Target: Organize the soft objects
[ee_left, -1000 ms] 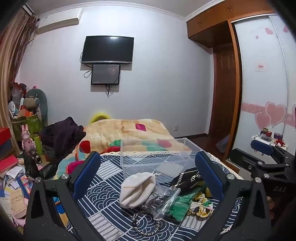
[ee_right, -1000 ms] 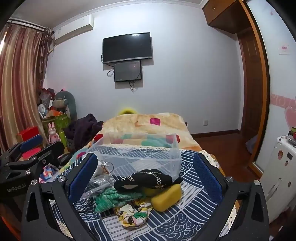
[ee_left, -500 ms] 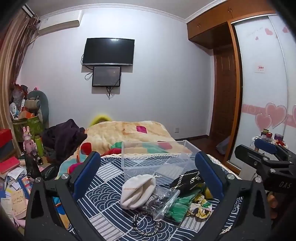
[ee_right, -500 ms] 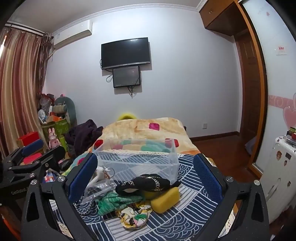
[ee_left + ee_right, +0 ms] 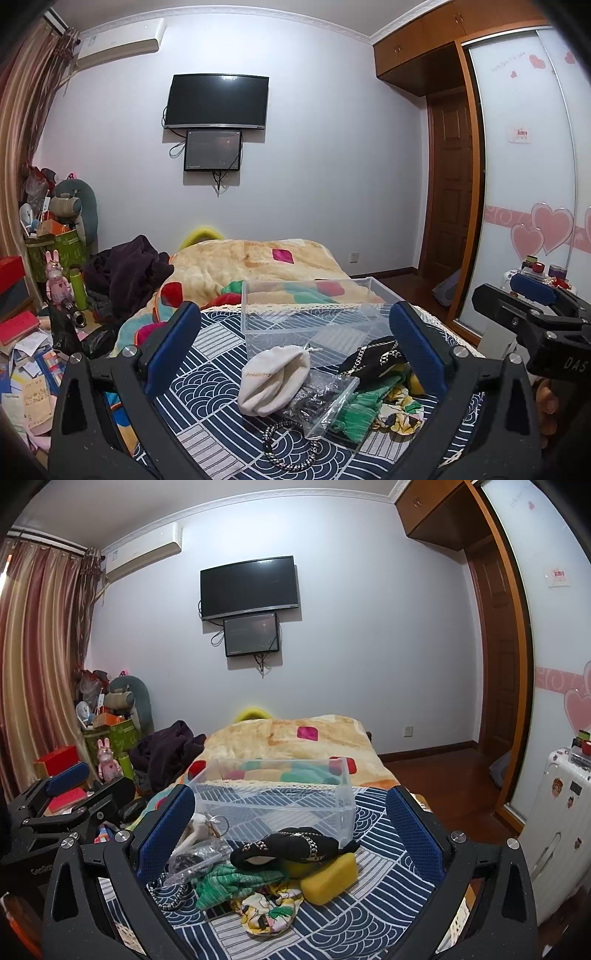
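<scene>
Soft white pouch (image 5: 273, 380) lay just ahead of your wide, empty left gripper (image 5: 295, 354); right gripper (image 5: 295, 834) was wide too. The beaded chain (image 5: 291, 448) beside it could snag and drag along.

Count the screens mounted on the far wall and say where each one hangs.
2. The large black TV hangs high on the wall; the smaller dark monitor sits directly beneath it, cables dangling below. None appears hidden.
</scene>
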